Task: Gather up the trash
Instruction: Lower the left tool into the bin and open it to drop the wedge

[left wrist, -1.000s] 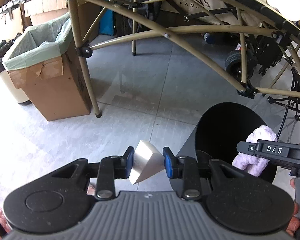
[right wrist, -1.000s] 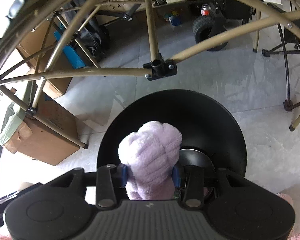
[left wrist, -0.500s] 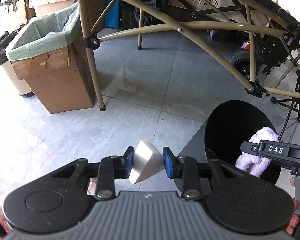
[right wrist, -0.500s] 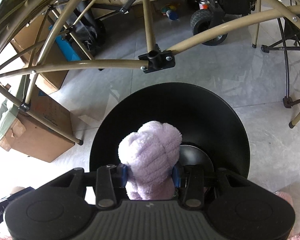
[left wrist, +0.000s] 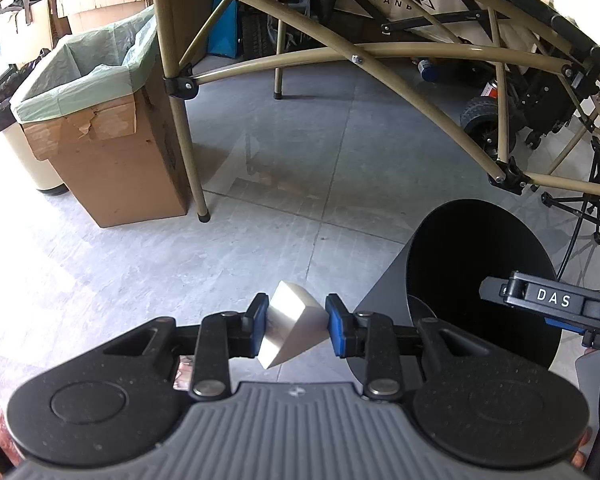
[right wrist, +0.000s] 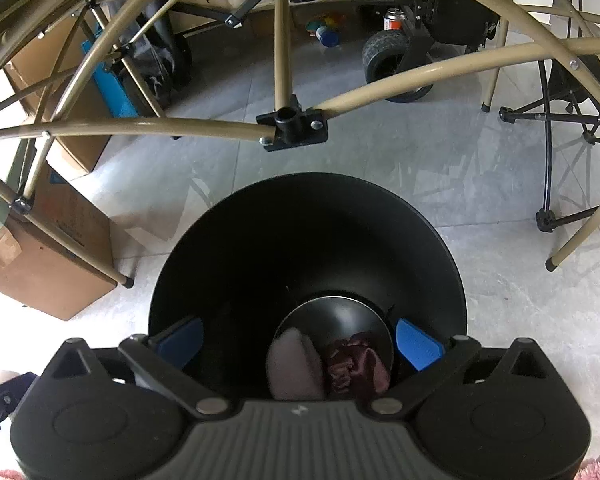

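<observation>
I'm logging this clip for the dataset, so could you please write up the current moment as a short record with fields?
setting: tiled floor beneath a tan folding frame
left claw: shut on a silvery wedge-shaped piece, beside the bin, not over it
right claw: open, empty, above the bin mouth
black bin: holds a pale purple fluffy item and a dark maroon crumpled item at the bottom
other container: cardboard box with green liner, far left
task state: wedge not yet binned

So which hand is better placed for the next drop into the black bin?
Left. The left tongs hold a silvery wedge beside the black bin; the right tongs hang open over it, holding nothing.
</observation>
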Demonstrator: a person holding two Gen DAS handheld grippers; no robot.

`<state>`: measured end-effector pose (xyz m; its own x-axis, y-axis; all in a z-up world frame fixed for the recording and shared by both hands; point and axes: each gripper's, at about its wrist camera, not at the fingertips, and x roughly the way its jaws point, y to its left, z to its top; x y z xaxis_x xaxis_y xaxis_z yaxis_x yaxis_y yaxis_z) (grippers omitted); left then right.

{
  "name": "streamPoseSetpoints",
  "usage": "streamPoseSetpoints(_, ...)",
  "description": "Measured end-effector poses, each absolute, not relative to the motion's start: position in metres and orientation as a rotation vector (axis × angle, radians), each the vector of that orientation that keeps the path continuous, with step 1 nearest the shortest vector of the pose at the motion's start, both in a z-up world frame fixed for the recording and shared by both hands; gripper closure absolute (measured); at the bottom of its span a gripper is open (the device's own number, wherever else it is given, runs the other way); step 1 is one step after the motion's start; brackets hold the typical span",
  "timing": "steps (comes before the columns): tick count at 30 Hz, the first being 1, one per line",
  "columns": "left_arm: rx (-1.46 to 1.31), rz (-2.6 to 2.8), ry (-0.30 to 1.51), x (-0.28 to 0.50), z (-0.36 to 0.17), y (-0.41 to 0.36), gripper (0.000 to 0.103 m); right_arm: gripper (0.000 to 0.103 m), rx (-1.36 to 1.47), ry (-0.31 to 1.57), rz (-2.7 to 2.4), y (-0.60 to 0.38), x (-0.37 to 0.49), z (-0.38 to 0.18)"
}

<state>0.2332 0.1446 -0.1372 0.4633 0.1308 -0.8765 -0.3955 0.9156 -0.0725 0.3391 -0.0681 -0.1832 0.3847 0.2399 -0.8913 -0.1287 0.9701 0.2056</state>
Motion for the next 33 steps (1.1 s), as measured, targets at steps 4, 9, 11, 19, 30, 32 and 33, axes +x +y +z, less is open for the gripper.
streamPoseSetpoints(4, -0.280, 0.328, 1.042, 0.234, -0.137, 0.143, 0.072, 0.000, 0.108, 1.150, 0.238, -0.069, 0.339, -0.182)
streamPoseSetpoints(9, -0.274, 0.324, 1.040, 0.235, -0.136, 0.139, 0.072, 0.000, 0.109, 1.144, 0.244, -0.070, 0.337, -0.179)
streamPoseSetpoints(11, -0.271, 0.322, 1.040, 0.236, -0.136, 0.138, 0.072, 0.000, 0.110, 1.141, 0.249, -0.072, 0.337, -0.177)
streamPoseSetpoints(19, -0.259, 0.297, 1.034, 0.239, -0.132, 0.127, 0.072, 0.000, 0.122, 1.115, 0.251, -0.083, 0.332, -0.167)
streamPoseSetpoints(30, -0.218, 0.229, 1.027, 0.251, -0.125, 0.088, 0.072, 0.000, 0.159, 1.058, 0.219, -0.116, 0.324, -0.150)
streamPoseSetpoints(32, -0.211, 0.216, 1.024, 0.254, -0.124, 0.079, 0.072, 0.000, 0.167, 1.045, 0.212, -0.125, 0.322, -0.146)
streamPoseSetpoints(33, -0.208, 0.209, 1.023, 0.255, -0.124, 0.075, 0.071, 0.000, 0.172, 1.039, 0.208, -0.129, 0.322, -0.144)
